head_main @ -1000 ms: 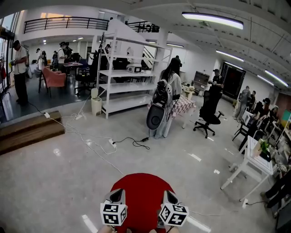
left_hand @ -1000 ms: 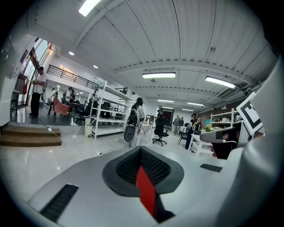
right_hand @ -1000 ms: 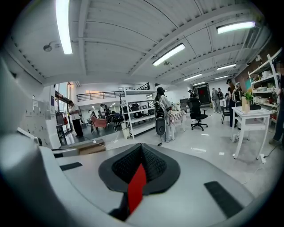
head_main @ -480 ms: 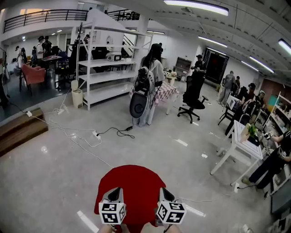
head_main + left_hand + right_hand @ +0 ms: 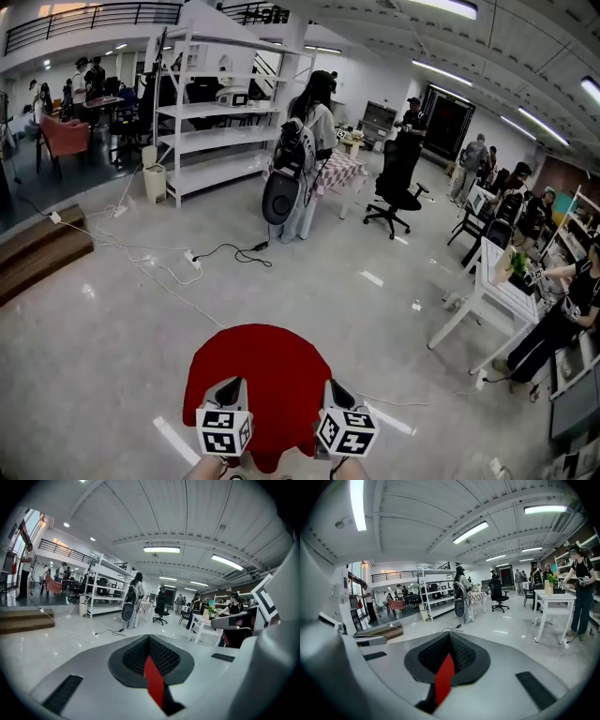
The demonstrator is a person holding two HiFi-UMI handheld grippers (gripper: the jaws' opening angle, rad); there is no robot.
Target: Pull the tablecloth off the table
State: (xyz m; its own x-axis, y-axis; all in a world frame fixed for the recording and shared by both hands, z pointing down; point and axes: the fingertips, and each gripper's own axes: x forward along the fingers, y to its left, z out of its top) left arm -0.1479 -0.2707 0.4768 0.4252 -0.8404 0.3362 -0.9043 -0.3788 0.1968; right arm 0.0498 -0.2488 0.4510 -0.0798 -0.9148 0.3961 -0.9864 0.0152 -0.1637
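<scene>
Floor (image 5: pixel 103 337): glossy grey, cables (image 5: pixel 202 267) trailing at far left.
Tablecloth (image 5: pixel 255 370): red, spread round at near centre (table beneath fully covered).
Left gripper (image 5: pixel 231 386): jaws clamped on the cloth's near edge.
Right gripper (image 5: pixel 335 390): jaws clamped on same edge, further right.

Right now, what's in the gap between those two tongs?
The red tablecloth fills it, as the head view shows. The left tongs and right tongs are each shut on a fold of it.
</scene>
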